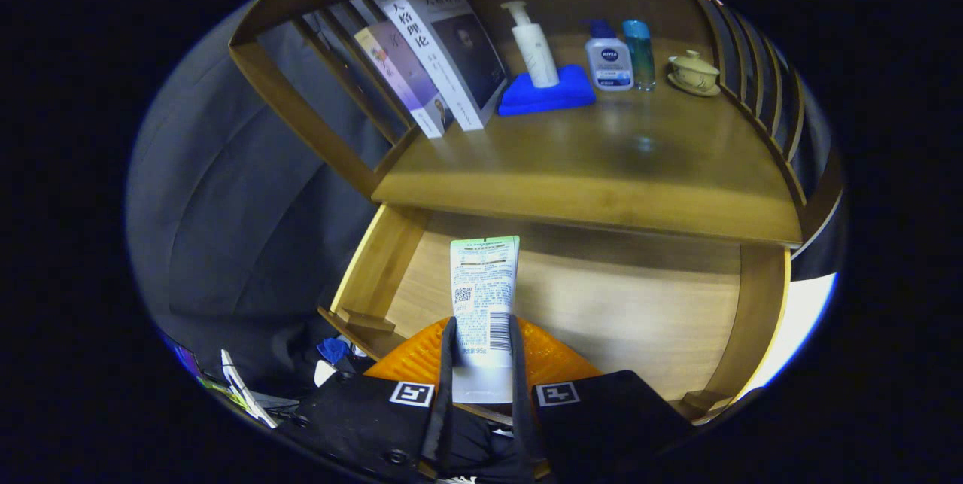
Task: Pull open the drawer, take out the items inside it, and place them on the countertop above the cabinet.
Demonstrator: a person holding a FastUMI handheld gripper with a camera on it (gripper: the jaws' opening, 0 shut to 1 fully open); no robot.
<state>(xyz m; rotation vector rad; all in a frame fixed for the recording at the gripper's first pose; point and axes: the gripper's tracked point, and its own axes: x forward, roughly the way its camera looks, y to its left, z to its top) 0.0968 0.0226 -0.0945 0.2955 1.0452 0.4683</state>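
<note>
A white squeeze tube (483, 296) with a green end stands between my fingers, label side toward me. My gripper (481, 348) is shut on the tube near its cap end, and the tube is held over the pulled-out wooden drawer (624, 318). The drawer's floor around the tube is bare wood. Just beyond the drawer, above it, lies the wooden countertop (587, 168).
On the countertop's back stand leaning books (444, 55), a white pump bottle (534, 47) on a blue cloth (548, 92), a white-and-blue bottle (609, 62), a teal bottle (639, 51) and a lidded cup (694, 71). Slatted wooden rails flank both sides.
</note>
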